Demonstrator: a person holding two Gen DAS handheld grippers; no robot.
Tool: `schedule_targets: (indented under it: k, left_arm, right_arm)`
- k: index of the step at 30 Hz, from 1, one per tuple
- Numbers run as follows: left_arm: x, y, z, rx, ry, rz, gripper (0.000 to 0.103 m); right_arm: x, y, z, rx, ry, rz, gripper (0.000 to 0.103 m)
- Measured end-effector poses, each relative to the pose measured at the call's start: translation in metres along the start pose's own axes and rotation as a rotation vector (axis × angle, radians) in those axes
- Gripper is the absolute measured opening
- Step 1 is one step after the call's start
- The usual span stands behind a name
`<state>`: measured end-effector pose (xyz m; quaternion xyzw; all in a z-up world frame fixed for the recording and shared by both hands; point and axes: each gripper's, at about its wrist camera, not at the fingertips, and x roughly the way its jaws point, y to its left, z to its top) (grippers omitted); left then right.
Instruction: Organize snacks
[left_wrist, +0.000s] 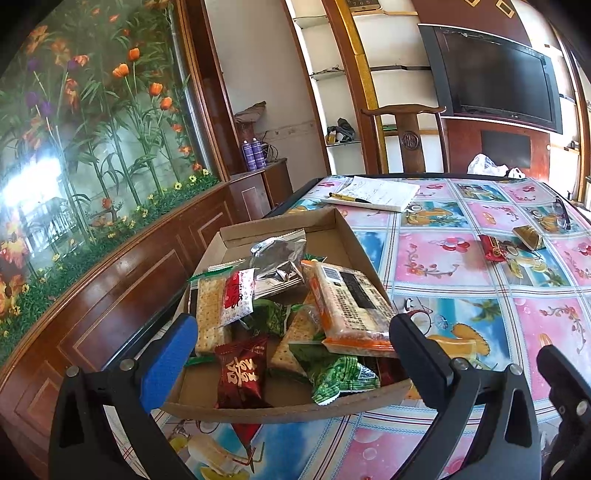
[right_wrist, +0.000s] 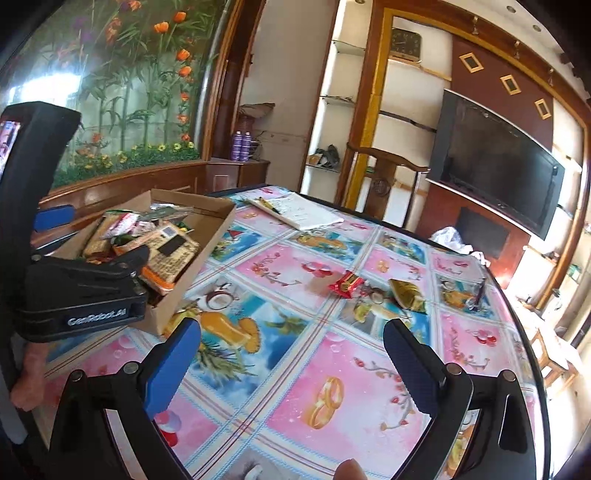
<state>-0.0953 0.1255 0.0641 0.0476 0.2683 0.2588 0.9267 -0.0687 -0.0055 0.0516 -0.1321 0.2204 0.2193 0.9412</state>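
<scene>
Left gripper (left_wrist: 291, 347) hovers over the cardboard box (left_wrist: 343, 229), jaws wide, empty; right gripper (right_wrist: 291, 354), equally agape, faces the stray red snack (right_wrist: 346, 283), likely next.

The one plainly legible text is "GenRobot.AI", in white letters on the black body of the left gripper (right_wrist: 92, 291), just beside the cardboard box (right_wrist: 207, 236). Inside that box, the orange-edged packet (left_wrist: 351, 306) carries a barcode and dense print, and the dark red wrapper (left_wrist: 240, 373) shows what may be Chinese characters, too blurred to read.
</scene>
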Motion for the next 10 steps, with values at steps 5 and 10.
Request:
schedule_targets:
  k: [5,10]
  left_arm:
    - [0.000,0.002,-0.001,-0.001,0.004,0.011,0.103]
    - [0.003,0.002,-0.001,0.002,0.020,0.014,0.103]
  right_arm:
    - [-0.006,-0.013,-0.002,0.042,0.020,-0.061,0.100]
    - [-0.017,-0.034,-0.008,0.128,0.047,-0.096,0.100]
